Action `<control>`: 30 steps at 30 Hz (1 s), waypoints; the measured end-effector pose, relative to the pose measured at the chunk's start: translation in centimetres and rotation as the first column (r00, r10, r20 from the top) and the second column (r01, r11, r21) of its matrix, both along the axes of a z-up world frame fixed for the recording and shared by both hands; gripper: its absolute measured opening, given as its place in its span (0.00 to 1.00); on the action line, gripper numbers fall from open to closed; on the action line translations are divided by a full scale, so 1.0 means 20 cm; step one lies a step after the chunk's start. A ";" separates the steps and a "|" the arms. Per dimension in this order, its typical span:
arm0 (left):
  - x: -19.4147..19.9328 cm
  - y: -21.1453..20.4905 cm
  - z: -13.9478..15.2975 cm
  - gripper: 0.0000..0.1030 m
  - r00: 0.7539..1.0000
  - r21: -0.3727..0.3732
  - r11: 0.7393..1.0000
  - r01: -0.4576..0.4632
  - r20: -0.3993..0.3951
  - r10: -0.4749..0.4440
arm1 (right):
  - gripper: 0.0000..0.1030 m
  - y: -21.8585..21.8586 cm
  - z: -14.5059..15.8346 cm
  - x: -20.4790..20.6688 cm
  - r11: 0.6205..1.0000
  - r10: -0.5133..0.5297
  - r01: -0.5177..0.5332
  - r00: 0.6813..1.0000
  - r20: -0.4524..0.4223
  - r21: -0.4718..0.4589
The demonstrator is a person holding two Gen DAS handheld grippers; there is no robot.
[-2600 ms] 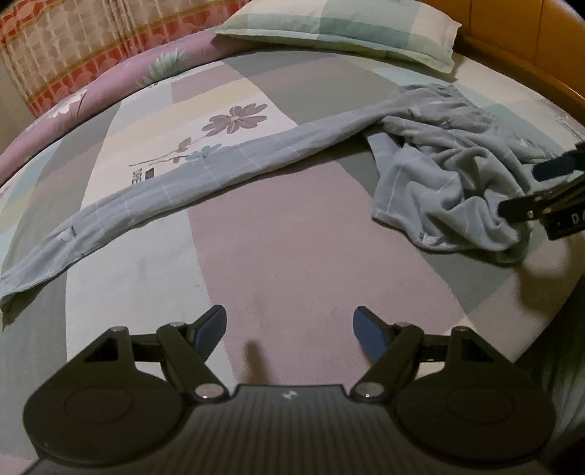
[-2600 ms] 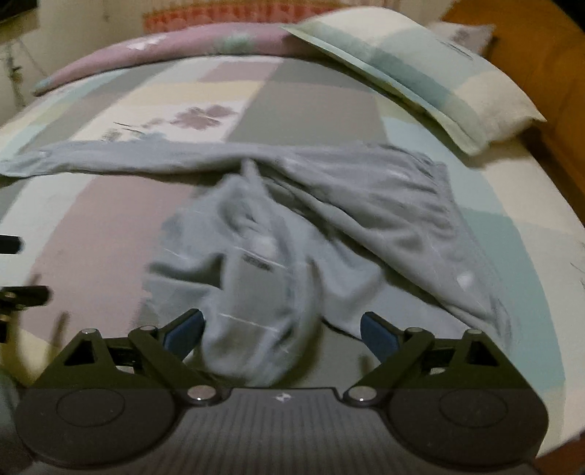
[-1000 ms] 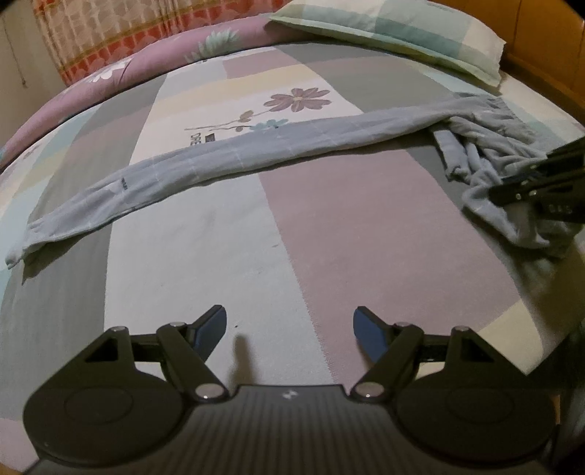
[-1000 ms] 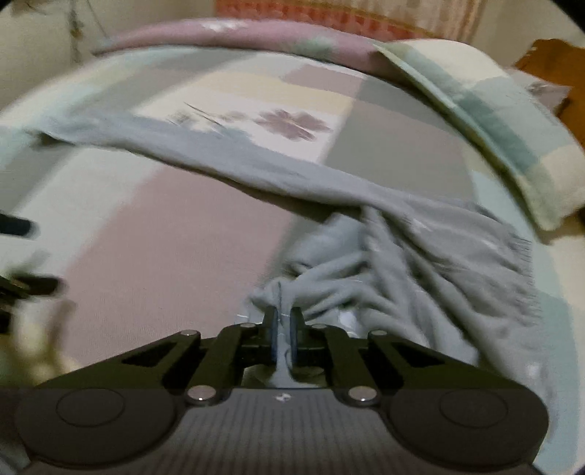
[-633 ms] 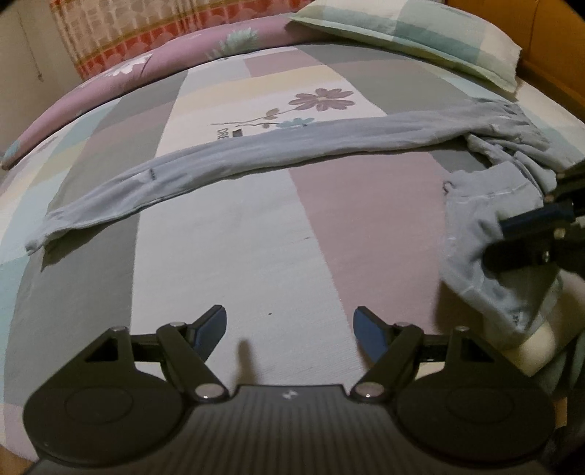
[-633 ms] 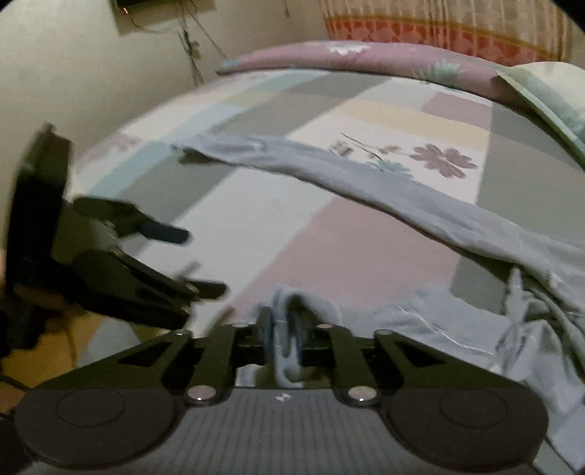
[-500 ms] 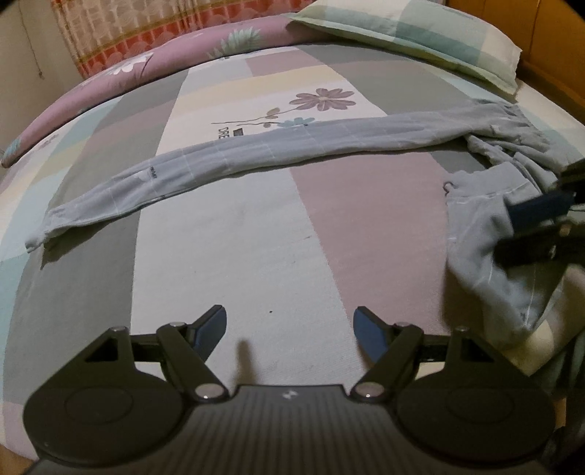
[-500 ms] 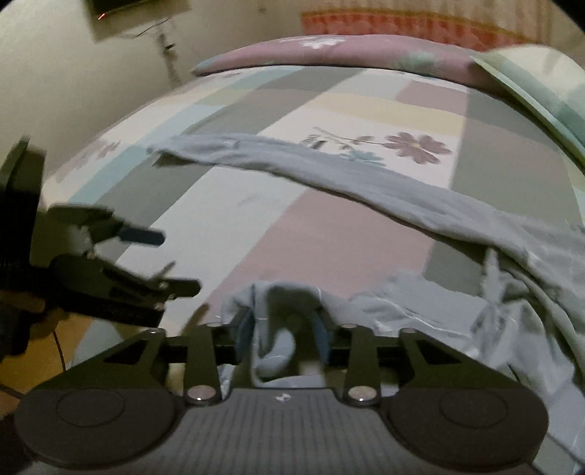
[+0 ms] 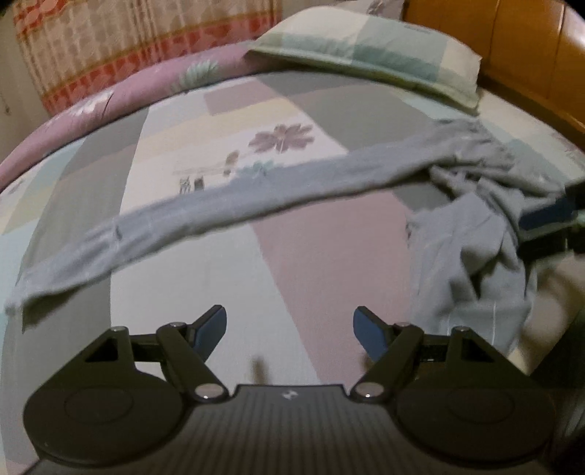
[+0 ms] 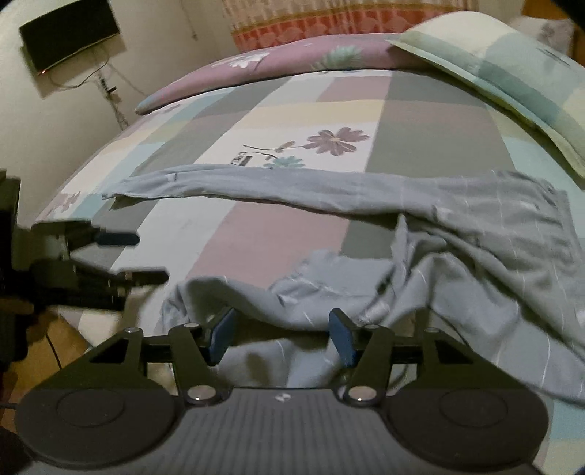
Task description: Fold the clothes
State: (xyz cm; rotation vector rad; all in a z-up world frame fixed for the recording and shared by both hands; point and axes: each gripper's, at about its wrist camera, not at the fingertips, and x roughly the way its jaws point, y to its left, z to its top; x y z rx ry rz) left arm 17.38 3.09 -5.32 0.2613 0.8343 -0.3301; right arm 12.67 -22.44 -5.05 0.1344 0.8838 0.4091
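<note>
Grey-blue trousers lie on the patchwork bed. One leg stretches out to the left, and the other is bunched in a heap at the right near edge. My left gripper is open above bare sheet, holding nothing. In the right wrist view the bunched leg lies loosely between the opening jaws of my right gripper, and the pads do not press on it. The right gripper shows at the right edge of the left wrist view. The left gripper shows at the left of the right wrist view.
A checked pillow lies at the bed's head, against a wooden headboard. A rolled pink quilt runs along the far side below a patterned curtain. A dark screen hangs on the wall. The bed's near edge drops off below both grippers.
My right gripper was shut on the trouser leg and dragged it toward the near edge; its jaws have since spread and the cloth lies slack. The left gripper stayed open and rose slightly.
</note>
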 end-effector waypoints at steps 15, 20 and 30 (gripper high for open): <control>0.40 -0.50 -0.24 0.44 0.918 -0.154 0.928 0.340 -0.161 -0.363 | 0.61 -0.18 0.00 -0.06 0.994 -0.088 0.087 0.996 0.028 0.059; 0.32 -0.61 -0.24 0.28 0.879 -0.081 0.893 0.442 -0.159 -0.449 | 0.61 -0.25 -0.04 -0.05 0.990 -0.121 0.119 0.993 0.018 0.080; 0.34 -0.32 -0.06 0.11 0.974 -0.054 0.976 0.213 -0.074 -0.216 | 0.62 -0.30 -0.03 -0.08 0.986 -0.148 0.145 0.988 0.031 0.087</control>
